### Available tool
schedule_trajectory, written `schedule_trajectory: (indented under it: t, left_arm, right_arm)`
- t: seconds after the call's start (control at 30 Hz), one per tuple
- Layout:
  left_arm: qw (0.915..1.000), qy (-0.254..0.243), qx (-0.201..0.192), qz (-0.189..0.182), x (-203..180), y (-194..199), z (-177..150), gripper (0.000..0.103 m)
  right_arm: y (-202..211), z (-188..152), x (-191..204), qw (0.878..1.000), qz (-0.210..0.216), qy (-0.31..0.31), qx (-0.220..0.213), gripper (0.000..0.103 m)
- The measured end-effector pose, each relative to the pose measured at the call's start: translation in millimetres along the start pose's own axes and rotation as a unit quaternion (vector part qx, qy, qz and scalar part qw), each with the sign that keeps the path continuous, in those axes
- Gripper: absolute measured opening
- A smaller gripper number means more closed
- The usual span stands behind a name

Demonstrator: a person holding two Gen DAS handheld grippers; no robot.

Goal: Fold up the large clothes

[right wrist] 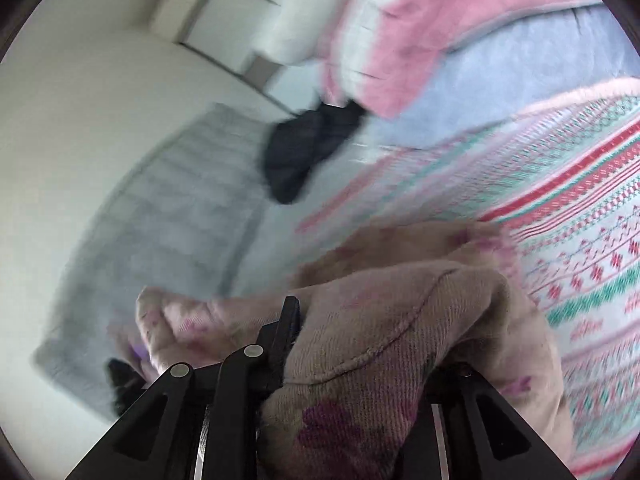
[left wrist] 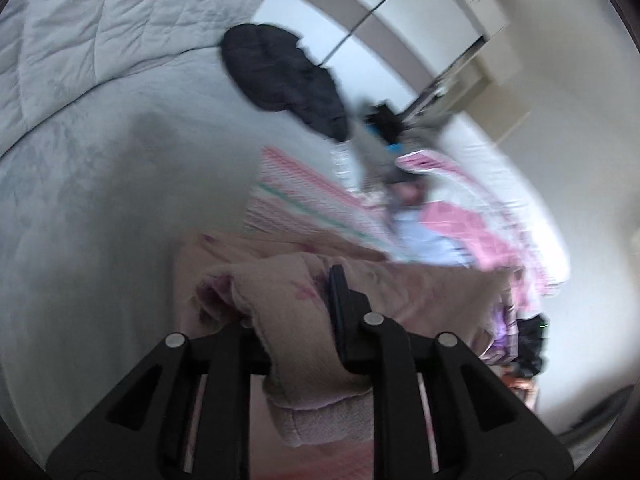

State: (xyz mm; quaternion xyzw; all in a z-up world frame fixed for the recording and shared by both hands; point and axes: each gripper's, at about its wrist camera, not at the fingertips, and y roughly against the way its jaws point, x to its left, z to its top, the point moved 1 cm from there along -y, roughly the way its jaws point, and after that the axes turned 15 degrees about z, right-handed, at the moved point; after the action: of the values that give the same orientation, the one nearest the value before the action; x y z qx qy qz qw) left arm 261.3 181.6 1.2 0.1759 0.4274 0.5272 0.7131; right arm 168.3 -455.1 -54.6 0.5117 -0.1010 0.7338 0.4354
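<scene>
Carrying a fold across: left wrist view has left tool [left wrist: 308,304] pinching the beige flowered garment [left wrist: 420,288] above the grey bed [left wrist: 100,200], dark clothing [left wrist: 288,80] and wardrobe doors [left wrist: 380,4] beyond. Right wrist view, blurred, shows right tool [right wrist: 360,340] apparently clamping the same garment's bunched edge beside a striped knit [right wrist: 560,220]. Next: lay edges level, then release.

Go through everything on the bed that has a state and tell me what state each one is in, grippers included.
Beige knitted garment with purple flowers: bunched, lifted, held at two places.
Left gripper: shut on the garment.
Right gripper: shut on the garment.
Black padded jacket: crumpled, unfolded, lying on the bed.
Pink, white and green patterned knit: spread flat.
Pink checked cloth: rumpled, in a heap.
Grey quilted blanket: spread, creased.
</scene>
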Motion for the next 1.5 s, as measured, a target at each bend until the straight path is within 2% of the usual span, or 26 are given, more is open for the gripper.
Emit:
schedule_trajectory:
  t: [0.03, 0.07, 0.1, 0.17, 0.23, 0.37, 0.47, 0.57, 0.67, 0.7, 0.77, 0.83, 0.9, 0.93, 0.97, 1.0, 1.1, 1.2, 1.27, 1.33, 1.37, 1.4, 1.43, 1.47, 1.5]
  left_arm:
    - [0.9997, -0.008, 0.017, 0.013, 1, -29, 2, 0.022]
    - [0.9993, -0.013, 0.025, 0.025, 5, -39, -1, 0.022]
    - [0.9973, -0.031, 0.035, 0.057, 5, -65, -4, 0.022]
    - [0.9931, -0.061, 0.038, 0.093, 5, -98, -14, 0.022]
    - [0.9924, -0.069, 0.035, 0.096, 10, -108, -18, 0.022]
    - [0.9967, -0.037, 0.047, 0.055, 22, -98, -14, 0.024]
    - [0.9969, -0.036, 0.058, 0.039, 20, -80, -12, 0.030]
    - [0.9969, -0.053, 0.057, 0.011, 8, -54, -10, 0.047]
    - [0.9975, -0.057, 0.043, 0.005, 3, -31, -8, 0.076]
    - [0.9982, -0.054, 0.027, 0.000, 4, -20, -7, 0.080]
    - [0.9985, -0.051, 0.004, -0.020, 6, -1, -8, 0.082]
    - [0.9976, -0.068, -0.010, -0.007, 6, 7, -9, 0.083]
    - [0.9937, -0.104, -0.022, 0.035, 2, 4, -11, 0.083]
    - [0.9910, -0.121, -0.024, 0.053, 2, 0, -12, 0.083]
    - [0.9871, -0.141, -0.017, 0.074, -1, -10, -13, 0.083]
    - [0.9844, -0.155, -0.009, 0.084, -2, -18, -13, 0.083]
    - [0.9743, -0.194, -0.002, 0.114, -6, -44, -11, 0.083]
    - [0.9642, -0.219, 0.008, 0.149, -8, -77, -5, 0.083]
    - [0.9618, -0.219, 0.027, 0.162, -10, -102, 1, 0.083]
    - [0.9618, -0.212, 0.035, 0.170, -11, -116, 6, 0.083]
    - [0.9618, -0.210, 0.033, 0.172, -13, -118, 7, 0.076]
    - [0.9618, -0.210, 0.028, 0.173, -15, -119, 8, 0.061]
    - [0.9617, -0.214, 0.026, 0.170, -20, -119, 7, 0.051]
    - [0.9611, -0.217, 0.023, 0.170, -23, -117, 5, 0.035]
    - [0.9600, -0.220, 0.017, 0.172, -25, -115, 3, 0.019]
  right_arm:
    - [-16, 4, -18, 1.000, -0.011, -0.011, 0.014, 0.024]
    - [-27, 4, -27, 0.999, -0.019, -0.017, 0.021, 0.024]
    - [-40, 3, -41, 0.999, -0.035, -0.018, 0.030, 0.024]
    - [-59, 0, -56, 0.998, -0.052, -0.004, 0.040, 0.024]
    - [-63, -1, -60, 0.998, -0.046, 0.007, 0.037, 0.024]
    - [-55, 0, -58, 0.998, -0.028, -0.003, 0.048, 0.027]
    - [-39, 3, -47, 0.998, 0.000, -0.029, 0.059, 0.035]
    - [-22, 3, -25, 0.996, 0.031, -0.030, 0.072, 0.048]
    - [1, 7, -9, 0.996, 0.058, -0.034, 0.065, 0.058]
    - [7, 8, -6, 0.996, 0.063, -0.034, 0.061, 0.061]
    - [20, 10, -2, 0.996, 0.071, -0.029, 0.052, 0.063]
    - [38, 16, -6, 0.995, 0.094, -0.031, 0.015, 0.067]
    - [57, 24, -10, 0.994, 0.102, -0.029, -0.034, 0.072]
    - [62, 27, -14, 0.994, 0.096, -0.026, -0.053, 0.075]
    - [65, 30, -17, 0.995, 0.069, -0.019, -0.065, 0.075]
    - [62, 31, -16, 0.997, 0.045, -0.008, -0.059, 0.076]
    - [27, 24, -8, 0.997, -0.043, 0.057, 0.001, 0.076]
    - [-26, 14, -4, 0.978, -0.140, 0.139, 0.069, 0.076]
    - [-67, 11, -7, 0.951, -0.214, 0.192, 0.112, 0.076]
    - [-95, 10, -13, 0.928, -0.263, 0.225, 0.135, 0.076]
    - [-106, 9, -16, 0.922, -0.273, 0.237, 0.139, 0.076]
    - [-115, 7, -19, 0.920, -0.272, 0.242, 0.144, 0.073]
    - [-119, 5, -21, 0.920, -0.270, 0.243, 0.149, 0.063]
    - [-124, 1, -22, 0.917, -0.272, 0.247, 0.154, 0.055]
    - [-125, -2, -22, 0.916, -0.273, 0.252, 0.154, 0.036]
